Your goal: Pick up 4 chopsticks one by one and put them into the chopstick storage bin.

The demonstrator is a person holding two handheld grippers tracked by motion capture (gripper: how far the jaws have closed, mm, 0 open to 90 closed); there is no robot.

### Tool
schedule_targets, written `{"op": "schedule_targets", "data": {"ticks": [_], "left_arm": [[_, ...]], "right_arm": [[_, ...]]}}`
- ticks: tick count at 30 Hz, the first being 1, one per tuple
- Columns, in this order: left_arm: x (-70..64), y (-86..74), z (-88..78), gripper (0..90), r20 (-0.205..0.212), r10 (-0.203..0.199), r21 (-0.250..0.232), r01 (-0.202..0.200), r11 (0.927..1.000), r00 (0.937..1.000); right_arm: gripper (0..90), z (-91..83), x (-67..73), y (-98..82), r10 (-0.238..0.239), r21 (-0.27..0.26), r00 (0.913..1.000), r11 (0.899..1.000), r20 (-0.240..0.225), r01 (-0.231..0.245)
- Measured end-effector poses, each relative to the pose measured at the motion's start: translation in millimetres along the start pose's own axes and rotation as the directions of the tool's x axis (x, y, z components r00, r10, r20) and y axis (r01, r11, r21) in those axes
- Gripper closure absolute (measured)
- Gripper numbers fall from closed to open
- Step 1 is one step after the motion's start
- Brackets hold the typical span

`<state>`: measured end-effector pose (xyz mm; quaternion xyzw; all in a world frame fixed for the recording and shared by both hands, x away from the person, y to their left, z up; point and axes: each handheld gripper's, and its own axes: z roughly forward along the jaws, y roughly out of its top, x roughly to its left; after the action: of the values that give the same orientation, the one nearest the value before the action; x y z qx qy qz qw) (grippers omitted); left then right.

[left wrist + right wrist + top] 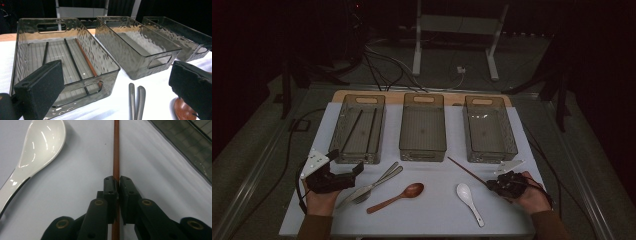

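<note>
Chopstick (pixel 116 150): it lies on the white surface (pixel 432 210), its long axis running from the right gripper (pixel 498 186) up-left toward the gap between the middle bin (pixel 422 127) and right bin (pixel 488 129). The right fingers (pixel 110 191) are clamped on its near end, in line with the shaft. The left gripper (pixel 346 165), fingers apart and empty, is well apart from it.

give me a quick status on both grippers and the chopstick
Right gripper shut on brown chopstick. Left gripper open, holding nothing. White spoon lies beside the chopstick, apart from it.
</note>
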<state>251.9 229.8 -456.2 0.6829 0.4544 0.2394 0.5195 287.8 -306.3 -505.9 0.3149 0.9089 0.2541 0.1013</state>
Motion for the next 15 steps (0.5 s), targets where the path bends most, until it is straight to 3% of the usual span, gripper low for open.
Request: {"op": "schedule_targets", "data": {"ticks": [7,15], "left_arm": [[-2.2,0.2,1.5,1.0,0.005,0.006,0.003,-0.006,1.0000,1.0000],[-1.3,0.0,0.9,1.0,0.004,-0.004,0.002,0.004,1.0000,1.0000]], "right_arm": [[76.8,3.3,0.4,1.8,0.024,-0.026,0.9995,0.999,0.021,-0.023],[85.1,5.6,4.7,7.1,0.050,-0.003,0.9980,0.999,0.037,-0.050]]}}
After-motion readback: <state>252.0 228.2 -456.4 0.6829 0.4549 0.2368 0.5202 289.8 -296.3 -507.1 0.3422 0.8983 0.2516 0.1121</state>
